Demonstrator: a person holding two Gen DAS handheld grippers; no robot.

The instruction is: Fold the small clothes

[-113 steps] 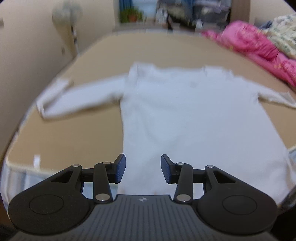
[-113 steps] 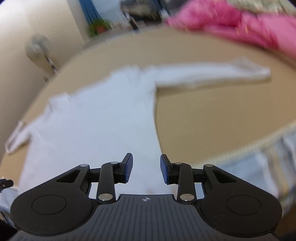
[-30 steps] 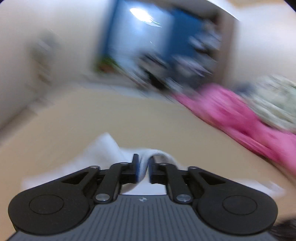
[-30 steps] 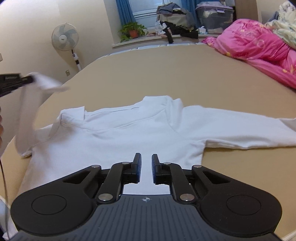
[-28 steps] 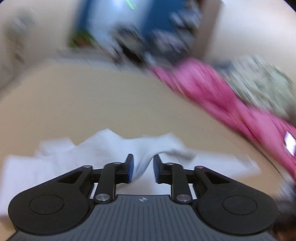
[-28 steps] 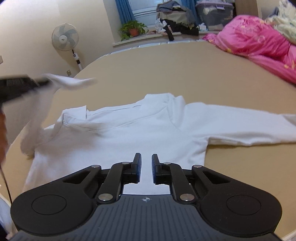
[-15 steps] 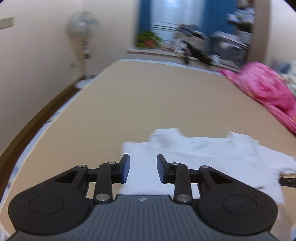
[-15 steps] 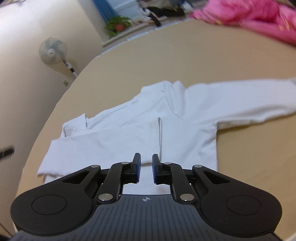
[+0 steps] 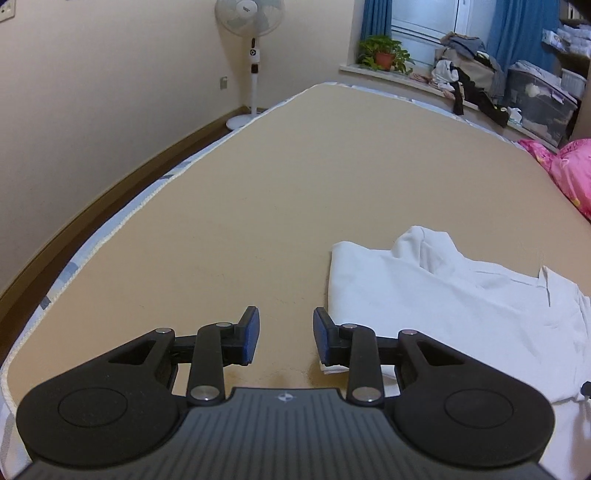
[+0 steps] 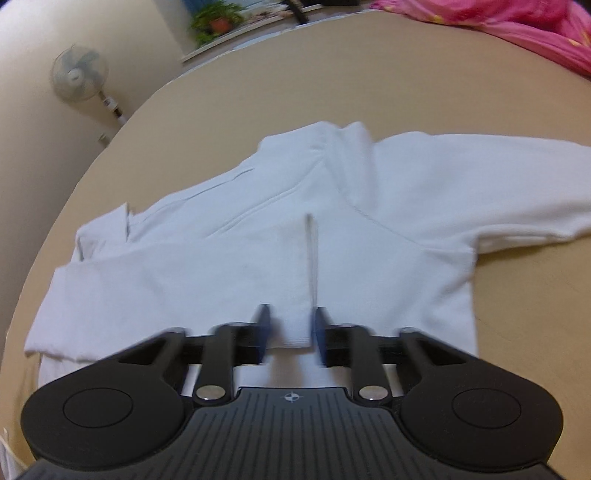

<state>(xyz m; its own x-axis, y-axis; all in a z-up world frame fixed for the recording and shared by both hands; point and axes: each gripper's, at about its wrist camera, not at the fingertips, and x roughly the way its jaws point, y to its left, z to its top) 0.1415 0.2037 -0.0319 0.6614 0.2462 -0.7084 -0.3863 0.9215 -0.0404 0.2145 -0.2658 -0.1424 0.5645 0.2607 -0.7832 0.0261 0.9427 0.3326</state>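
A white long-sleeved shirt (image 9: 461, 306) (image 10: 388, 206) lies flat on the tan bed (image 9: 295, 184). Its left sleeve (image 10: 184, 288) is folded across the chest, and the right sleeve (image 10: 498, 184) stretches out to the right. My left gripper (image 9: 286, 334) is open over bare bed just left of the shirt, with nothing between its fingers. My right gripper (image 10: 291, 334) is low over the chest; its blurred jaws are closing, still apart on either side of the folded sleeve's cuff (image 10: 290, 317).
A pink quilt (image 9: 572, 173) (image 10: 517, 22) lies at the bed's far right. The bed's left edge (image 9: 110, 229) drops to the floor by the wall. A standing fan (image 9: 251, 22), a potted plant (image 9: 384, 55) and piled clothes stand beyond the far end.
My left gripper carried the left sleeve over the chest, let it go and swung left off the shirt. My right gripper sank toward the cuff, and its jaws now stand wider.
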